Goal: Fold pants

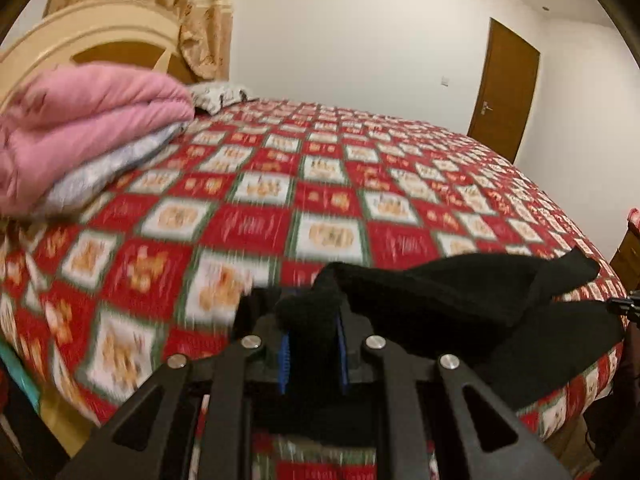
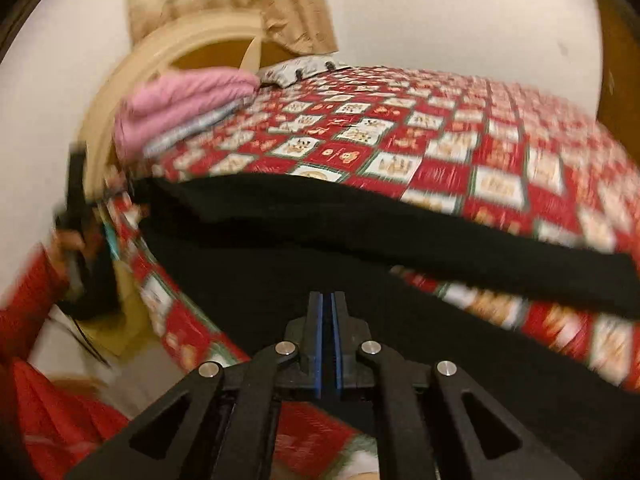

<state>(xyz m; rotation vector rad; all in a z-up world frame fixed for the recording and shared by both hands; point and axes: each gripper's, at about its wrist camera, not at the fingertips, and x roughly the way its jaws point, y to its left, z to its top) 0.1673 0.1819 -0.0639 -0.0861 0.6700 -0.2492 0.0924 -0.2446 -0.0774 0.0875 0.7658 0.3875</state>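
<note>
Black pants (image 1: pixel 460 296), draped across the checked bedspread (image 1: pixel 280 184) near its front edge; left gripper (image 1: pixel 312 344) clamped on a bunched fabric fold, right gripper (image 2: pixel 327 340) fully closed, grasp unconfirmed; risk: thin cloth slipping free under tension, spoiling the fold.

the left gripper (image 1: pixel 312 320) points forward and down, near the front edge of the bed. its two blue pads (image 1: pixel 283 364) are pressed on a bunch of black cloth. the right gripper (image 2: pixel 328 300) also points down, and its blue pads (image 2: pixel 318 344) are almost together with a thin layer of cloth between them. in the right wrist view a hand (image 2: pixel 74 240) in a red sleeve (image 2: pixel 28 300) holds the left gripper, blurred.
</note>
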